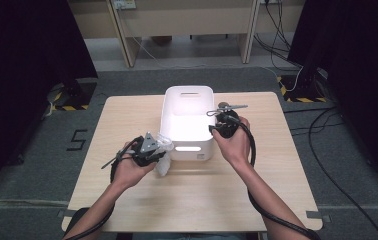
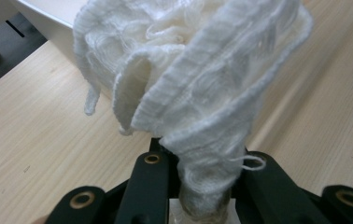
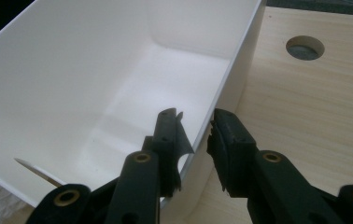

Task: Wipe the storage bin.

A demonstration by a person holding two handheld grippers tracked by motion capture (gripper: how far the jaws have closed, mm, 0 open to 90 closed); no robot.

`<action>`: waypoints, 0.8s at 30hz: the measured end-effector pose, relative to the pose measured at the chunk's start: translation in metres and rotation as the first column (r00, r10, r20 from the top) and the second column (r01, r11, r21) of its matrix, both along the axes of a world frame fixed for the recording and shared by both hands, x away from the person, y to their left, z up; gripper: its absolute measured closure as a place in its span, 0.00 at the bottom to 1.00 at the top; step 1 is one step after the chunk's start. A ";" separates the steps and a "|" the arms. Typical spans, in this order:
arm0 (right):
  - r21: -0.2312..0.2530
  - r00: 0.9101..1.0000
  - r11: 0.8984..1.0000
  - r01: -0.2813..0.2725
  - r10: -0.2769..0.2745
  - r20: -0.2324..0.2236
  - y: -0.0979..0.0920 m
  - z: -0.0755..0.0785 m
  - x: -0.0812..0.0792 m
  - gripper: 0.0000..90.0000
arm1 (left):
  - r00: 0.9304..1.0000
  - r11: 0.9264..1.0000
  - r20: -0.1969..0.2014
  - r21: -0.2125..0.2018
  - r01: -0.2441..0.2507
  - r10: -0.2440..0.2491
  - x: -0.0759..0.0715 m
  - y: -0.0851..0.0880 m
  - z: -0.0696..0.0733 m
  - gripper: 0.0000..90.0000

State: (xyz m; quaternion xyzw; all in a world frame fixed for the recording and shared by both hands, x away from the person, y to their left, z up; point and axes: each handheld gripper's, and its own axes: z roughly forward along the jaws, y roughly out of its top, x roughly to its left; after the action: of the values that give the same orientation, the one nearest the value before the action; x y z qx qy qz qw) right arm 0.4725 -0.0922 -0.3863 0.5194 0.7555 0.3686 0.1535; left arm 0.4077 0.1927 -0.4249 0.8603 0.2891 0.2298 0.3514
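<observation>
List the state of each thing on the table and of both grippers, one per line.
White knitted cloth: bunched, clamped, hanging beside the bin.
White bin: upright, empty inside as far as seen.
Left gripper: jaws shut on the cloth.
Right gripper: jaws straddle the bin's wall; contact unclear.
Table: bare wood near the person.

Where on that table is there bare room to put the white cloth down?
The table is bare along its near edge, between the forearms, and on the strips left and right of the bin. The bin's floor looks bare too. It is crowded at the bin's near corners, where both tongs and the cloth meet.
</observation>
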 end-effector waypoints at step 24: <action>-0.020 1.000 1.000 -0.004 0.004 0.021 0.004 0.000 -0.003 0.82 | 0.998 0.998 -0.039 0.041 -0.053 0.055 0.004 -0.006 0.000 0.87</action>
State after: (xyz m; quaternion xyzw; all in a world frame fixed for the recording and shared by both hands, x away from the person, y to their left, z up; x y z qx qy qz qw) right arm 0.4699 -0.0885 -0.3862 0.5124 0.7586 0.3667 0.1661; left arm 0.4115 0.1864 -0.4246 0.8633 0.3147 0.2276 0.3221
